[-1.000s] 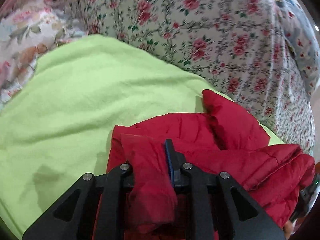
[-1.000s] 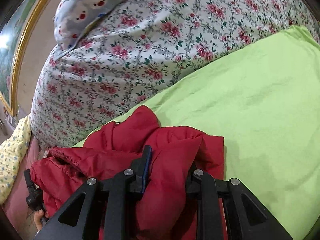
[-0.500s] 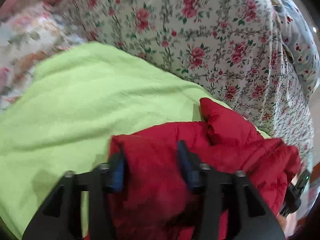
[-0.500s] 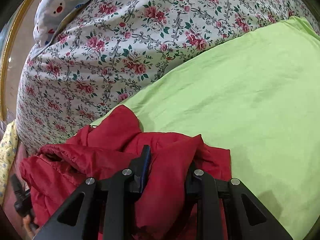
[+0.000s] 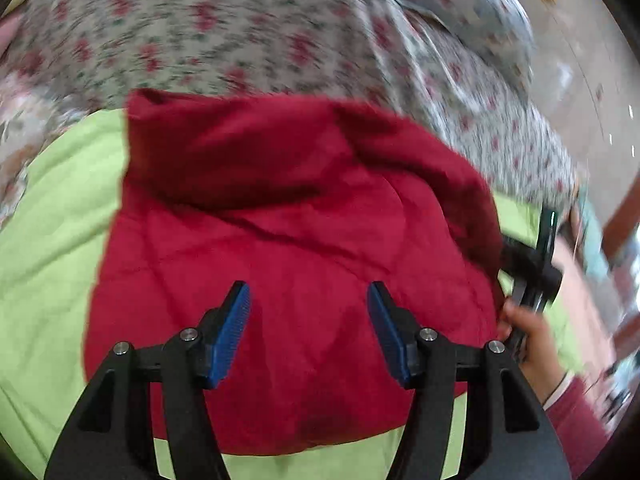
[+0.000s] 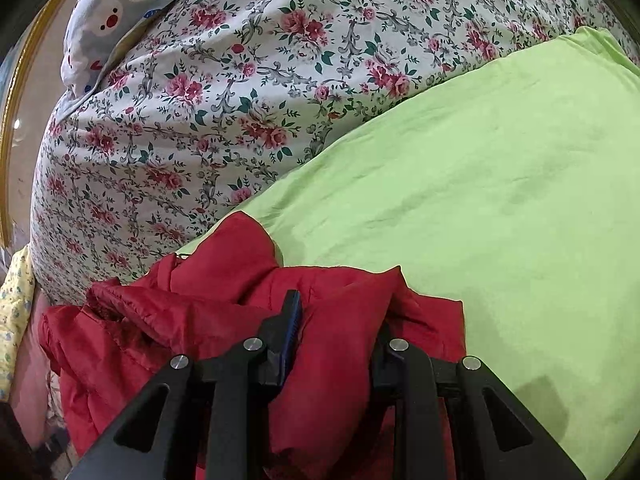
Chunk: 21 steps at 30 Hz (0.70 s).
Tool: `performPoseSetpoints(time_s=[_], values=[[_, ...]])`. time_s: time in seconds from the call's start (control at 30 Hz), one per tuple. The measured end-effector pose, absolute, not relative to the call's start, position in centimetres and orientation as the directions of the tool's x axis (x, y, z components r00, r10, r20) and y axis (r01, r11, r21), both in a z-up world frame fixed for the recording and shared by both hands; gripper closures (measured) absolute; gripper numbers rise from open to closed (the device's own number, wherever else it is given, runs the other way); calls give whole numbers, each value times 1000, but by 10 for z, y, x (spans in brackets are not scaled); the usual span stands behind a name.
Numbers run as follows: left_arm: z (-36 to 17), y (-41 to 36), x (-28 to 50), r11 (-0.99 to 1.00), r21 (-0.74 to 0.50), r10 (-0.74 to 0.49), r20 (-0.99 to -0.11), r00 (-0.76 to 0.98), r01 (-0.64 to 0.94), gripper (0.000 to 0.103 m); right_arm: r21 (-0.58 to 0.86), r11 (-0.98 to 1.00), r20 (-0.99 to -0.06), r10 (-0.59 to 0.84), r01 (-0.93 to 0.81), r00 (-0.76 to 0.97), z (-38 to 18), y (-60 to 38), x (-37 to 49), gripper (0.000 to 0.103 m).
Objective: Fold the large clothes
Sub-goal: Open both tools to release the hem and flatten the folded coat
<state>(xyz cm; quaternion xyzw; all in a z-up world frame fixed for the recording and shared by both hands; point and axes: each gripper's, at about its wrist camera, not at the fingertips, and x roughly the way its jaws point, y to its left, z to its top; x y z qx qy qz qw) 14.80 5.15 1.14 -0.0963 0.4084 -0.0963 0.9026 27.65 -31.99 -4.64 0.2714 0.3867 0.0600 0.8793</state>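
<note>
Left tool (image 5: 309, 330) off red jacket (image 5: 288, 240)

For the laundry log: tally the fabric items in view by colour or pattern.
Red jacket: 1
Lime green sheet: 1
Rose-print quilt: 1
Grey bear-print pillow: 1
Yellow patterned cloth: 1
Total: 5

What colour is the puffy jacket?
Red. The jacket shows best in the right wrist view, sharp against the green sheet.
</note>
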Motion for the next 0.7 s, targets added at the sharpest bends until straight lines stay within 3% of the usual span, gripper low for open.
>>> performPoseSetpoints(time_s=[0.17,0.27,0.43,0.57,0.7], values=[[-15,33,164,997,-65,-80,-732,677,48,42,535,839,-639,324,100,698,-45,-321,274,75],[-28,39,177,999,-41,-48,-735,677,25,40,544,834,-632,329,98,702,-39,-323,267,70],[-35,41,190,1000,-20,-21,-724,689,8,40,502,859,-590,255,101,766,-5,-327,231,36],[-38,40,198,1000,-22,-12,-733,680,-6,40,423,906,-527,227,22,819,28,-306,198,32],[-40,37,202,1000,-13,-3,-741,671,-10,40,277,941,-630,332,-196,702,22,-243,199,29]])
